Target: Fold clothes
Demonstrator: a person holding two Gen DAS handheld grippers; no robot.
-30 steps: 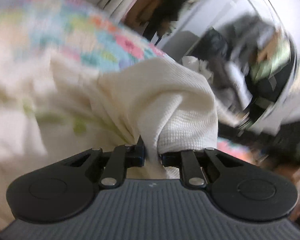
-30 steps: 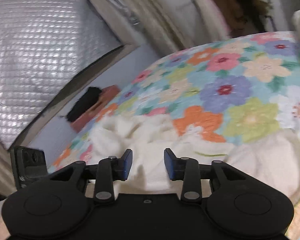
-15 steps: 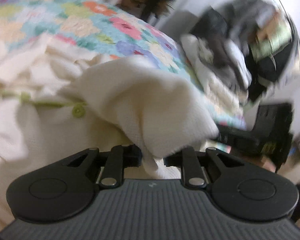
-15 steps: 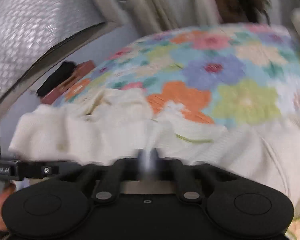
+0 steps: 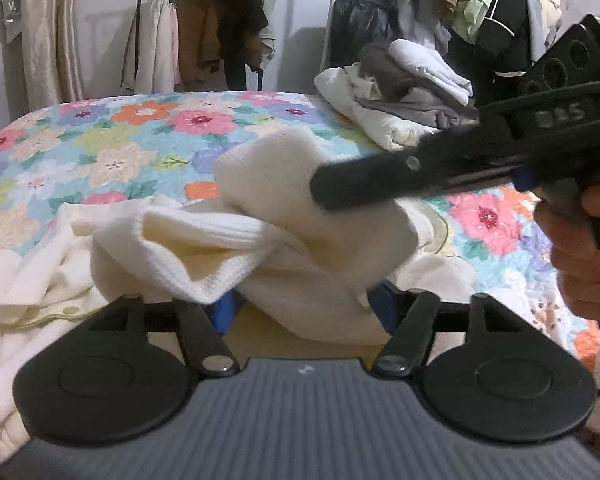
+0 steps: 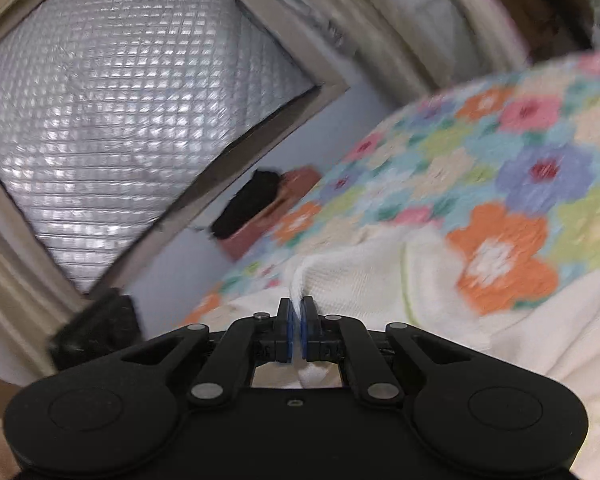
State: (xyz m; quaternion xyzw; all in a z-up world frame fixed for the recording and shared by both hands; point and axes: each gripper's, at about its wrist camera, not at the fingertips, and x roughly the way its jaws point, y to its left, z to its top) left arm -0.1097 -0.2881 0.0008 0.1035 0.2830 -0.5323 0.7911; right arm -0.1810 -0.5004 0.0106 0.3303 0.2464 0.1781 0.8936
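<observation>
The right gripper (image 6: 296,312) pinches a fold of the cream waffle-knit garment (image 5: 308,216) on the floral quilted bedspread (image 5: 112,148). The left gripper (image 5: 300,308) gapes wide, with the cloth draped between its 2 fingers.

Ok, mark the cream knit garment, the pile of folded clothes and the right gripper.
cream knit garment (image 5: 300,280): left wrist view, on the hanging fold.
pile of folded clothes (image 5: 400,96): left wrist view, on its grey middle layer.
right gripper (image 6: 296,312): right wrist view, between its fingertips.
</observation>
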